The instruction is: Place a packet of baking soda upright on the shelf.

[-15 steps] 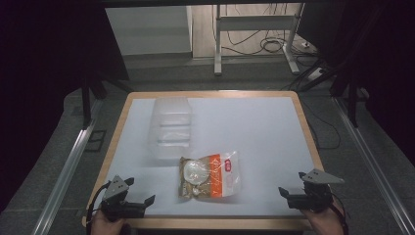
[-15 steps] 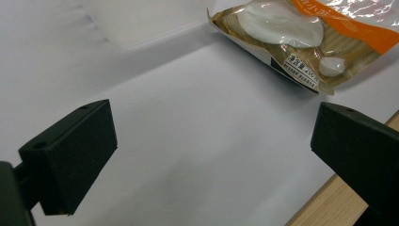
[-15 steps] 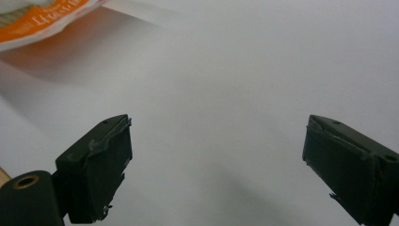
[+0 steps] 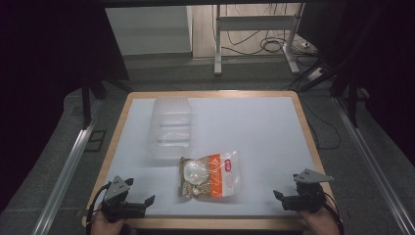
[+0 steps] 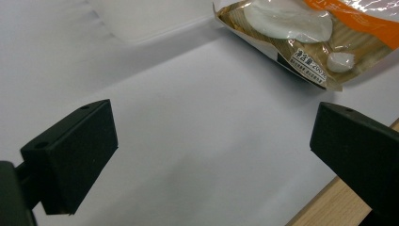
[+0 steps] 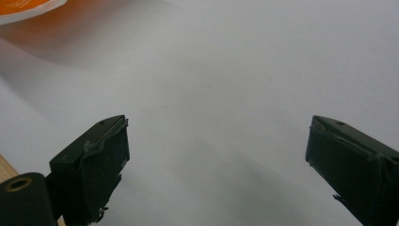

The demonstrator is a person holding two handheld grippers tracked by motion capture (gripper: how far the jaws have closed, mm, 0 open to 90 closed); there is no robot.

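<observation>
While both the left gripper (image 4: 142, 201) and right gripper (image 4: 280, 197) rest spread wide and empty, approach the snack bag (image 4: 210, 175) at 12 o'clock squarely, presumably for the clear tray (image 4: 170, 128).

White table (image 4: 274, 127), clear container (image 4: 170, 128), snack bag (image 4: 211, 175)

Dim room around a lit white table

The white table (image 4: 254, 122) has a light wood rim. Grey carpet floor (image 4: 161, 73) lies beyond it, with a metal desk frame (image 4: 254, 36) and loose cables (image 4: 276, 46) at 12 o'clock, aluminium rails (image 4: 63, 171) at 9 and 3, and darkness at 10 and 2.
</observation>
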